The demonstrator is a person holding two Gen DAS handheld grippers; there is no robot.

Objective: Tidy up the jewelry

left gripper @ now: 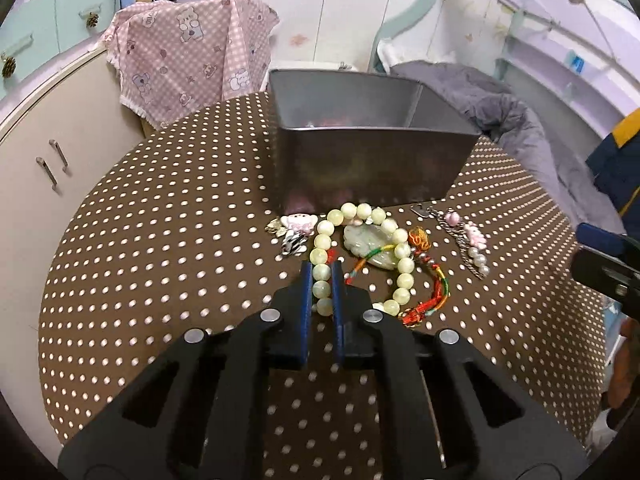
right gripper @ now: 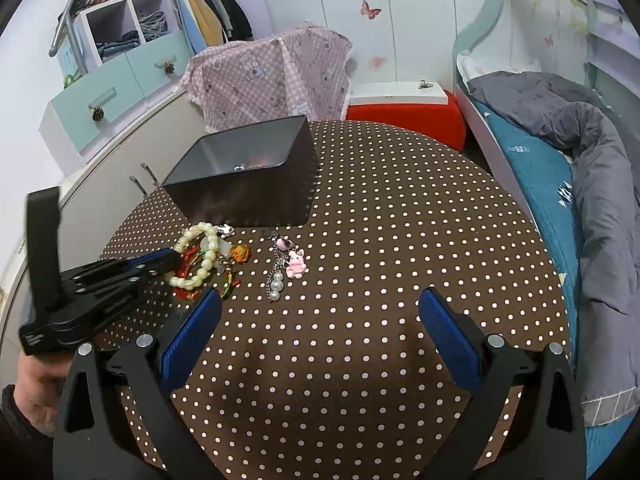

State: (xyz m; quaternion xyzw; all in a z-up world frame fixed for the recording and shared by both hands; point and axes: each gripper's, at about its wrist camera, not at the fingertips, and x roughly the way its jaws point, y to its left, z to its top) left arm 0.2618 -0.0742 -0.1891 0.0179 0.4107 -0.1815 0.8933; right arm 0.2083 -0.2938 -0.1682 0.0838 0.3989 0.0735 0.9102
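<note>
Left gripper [left gripper: 322, 280] clamped on bead bracelet [left gripper: 362, 256], right gripper [right gripper: 320, 320] wide and idle; jade pendant [left gripper: 370, 246], charm chain [right gripper: 282, 268] not yet in gray box [left gripper: 372, 132], most sorting apparently left.

Brown, white-dotted cloth [right gripper: 380, 216] over the round counter. At eleven o'clock, a pink checked bear-print cloth [right gripper: 272, 76] draped over furniture. At ten o'clock, a cream cabinet [left gripper: 52, 152] with metal handles, mint drawers [right gripper: 116, 88] with pinecone knobs above, cubby shelves [right gripper: 120, 20] of folded clothes, hanging garments [right gripper: 208, 12] beside. At twelve o'clock, white wall panels [right gripper: 400, 20] with butterfly stickers; below, a red cushion [right gripper: 404, 120]. At two to three o'clock, a bed [right gripper: 532, 160] with teal sheet and grey duvet [right gripper: 600, 184].
</note>
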